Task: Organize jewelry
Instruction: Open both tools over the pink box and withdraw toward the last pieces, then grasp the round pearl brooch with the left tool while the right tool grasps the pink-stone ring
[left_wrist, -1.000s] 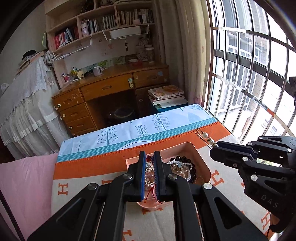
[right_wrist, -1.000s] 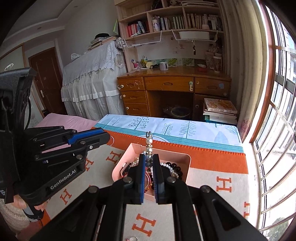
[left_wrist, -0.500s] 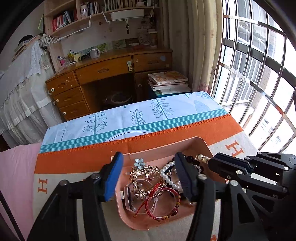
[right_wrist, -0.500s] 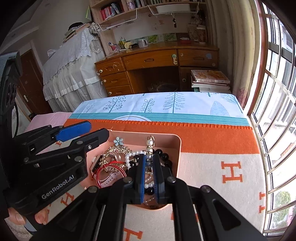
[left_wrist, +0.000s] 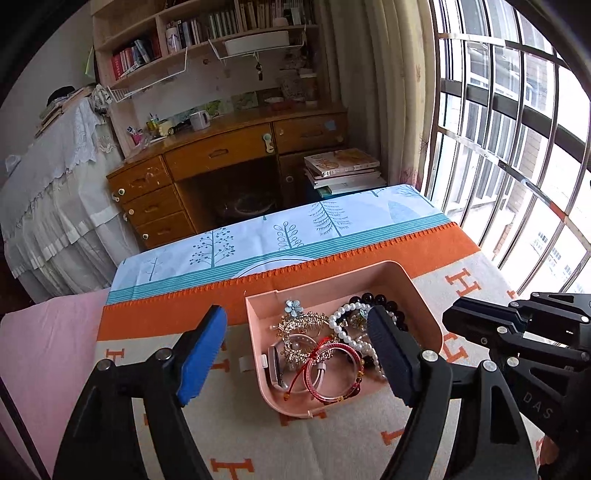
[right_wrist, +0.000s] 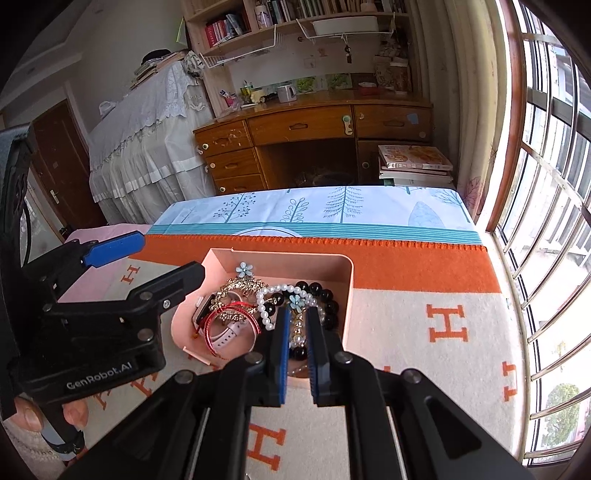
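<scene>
Both grippers are hovering over the pink tray (left_wrist: 421, 295) of jewelry. Left gripper (left_wrist: 295, 354) is spreading its jaws wide at this moment — the blue pad is sitting outside the tray's left wall and the dark finger is hanging over the beads inside, with nothing pinched between them. Right gripper (right_wrist: 297, 332) is keeping its jaws narrow, almost together, and a short beaded piece (right_wrist: 295, 334) with a small blue flower is showing in the slit between the pads; whether the pads are actually pressing on it I cannot tell.

Inside the tray, a red bangle (left_wrist: 332, 373) is lying over a pale watch (left_wrist: 275, 365), just beside a gold ornament (left_wrist: 301, 325), a white pearl strand (left_wrist: 347, 332) and black beads (left_wrist: 384, 301) — all tangled and touching. A blue flower charm (left_wrist: 293, 305) is resting near the far left corner.

The tray is sitting on an orange and cream blanket (left_wrist: 258, 443) with H patterns. Beyond it, a wooden desk (left_wrist: 221, 155) is standing under bookshelves.
</scene>
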